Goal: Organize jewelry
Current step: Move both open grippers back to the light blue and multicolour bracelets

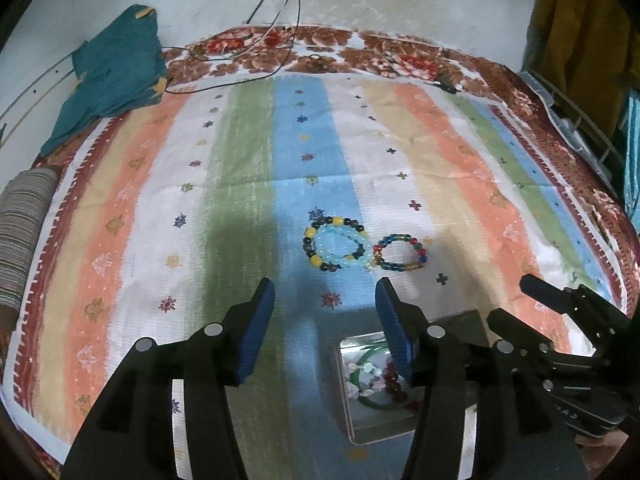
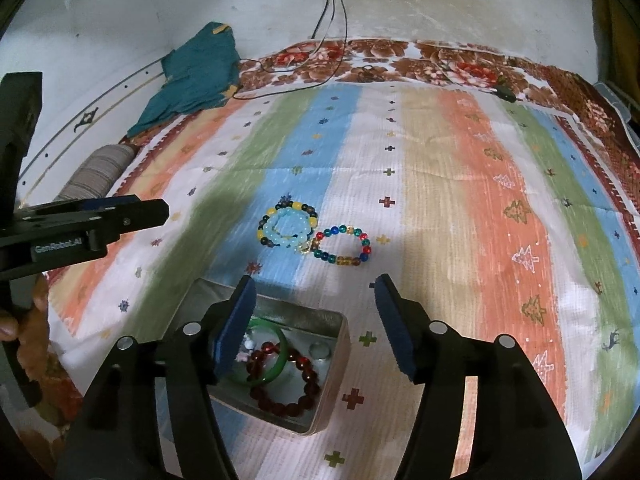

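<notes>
A striped bedspread point(image 2: 440, 200) covers the bed, and a metal tin point(image 2: 336, 344) sits on it at the near edge; everything else is placed from that tin. The left gripper point(image 1: 325, 332) hovers just beside the tin with its fingers released and nothing between them. The right gripper point(image 2: 316, 328) hangs over the tin's far corner, fingers likewise spread and empty. Inside the tin lie a green bangle point(image 2: 276, 368), a dark red bead bracelet point(image 2: 296, 396) and some small pale pieces that are too small to make out. Beyond the tin, well apart from it, three loose bracelets remain on the bedspread: a dark and yellow bead bracelet point(image 2: 262, 234) with a pale blue bracelet point(image 2: 282, 240) lying inside its ring, and a multicoloured bead bracelet point(image 2: 366, 248) touching them on the side. The step in hand looks like the reach for the next piece. The next move calls for going forward past the tin, lowering over one bracelet and pinching its beads without dragging its neighbours
</notes>
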The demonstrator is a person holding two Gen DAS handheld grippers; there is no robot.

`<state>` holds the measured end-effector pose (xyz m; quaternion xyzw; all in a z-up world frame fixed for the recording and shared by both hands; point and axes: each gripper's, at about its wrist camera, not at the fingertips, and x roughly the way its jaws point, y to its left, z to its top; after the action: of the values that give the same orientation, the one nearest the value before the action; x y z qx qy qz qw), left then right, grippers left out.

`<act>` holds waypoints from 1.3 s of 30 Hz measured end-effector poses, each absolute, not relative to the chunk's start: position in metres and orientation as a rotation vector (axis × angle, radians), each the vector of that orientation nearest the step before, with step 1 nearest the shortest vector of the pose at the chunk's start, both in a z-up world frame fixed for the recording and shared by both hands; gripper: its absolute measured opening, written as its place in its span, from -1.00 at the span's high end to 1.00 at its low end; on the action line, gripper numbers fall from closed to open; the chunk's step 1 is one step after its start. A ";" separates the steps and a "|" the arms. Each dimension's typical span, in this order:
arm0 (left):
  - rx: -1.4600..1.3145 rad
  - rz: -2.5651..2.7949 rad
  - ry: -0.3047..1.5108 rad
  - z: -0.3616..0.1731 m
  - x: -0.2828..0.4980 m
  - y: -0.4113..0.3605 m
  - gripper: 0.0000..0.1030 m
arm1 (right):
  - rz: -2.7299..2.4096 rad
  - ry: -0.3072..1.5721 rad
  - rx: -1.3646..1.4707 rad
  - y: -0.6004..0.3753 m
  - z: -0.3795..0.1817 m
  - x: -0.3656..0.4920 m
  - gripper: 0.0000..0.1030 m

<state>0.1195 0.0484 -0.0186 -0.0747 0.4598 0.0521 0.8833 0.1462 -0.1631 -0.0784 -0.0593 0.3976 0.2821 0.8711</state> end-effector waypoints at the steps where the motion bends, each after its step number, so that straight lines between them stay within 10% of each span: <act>1: -0.154 0.110 0.958 -0.019 0.121 0.049 -0.05 | 0.591 0.832 -0.123 -0.163 -0.078 0.147 -0.22; 39: -0.056 0.171 1.032 -0.049 0.168 0.051 -0.07 | 0.479 0.856 -0.136 -0.161 -0.092 0.203 -0.27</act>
<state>0.1681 0.0513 -0.0494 -0.0267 0.4928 0.0816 0.8659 0.2034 -0.1608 -0.0915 -0.0652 0.4106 0.2296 0.8800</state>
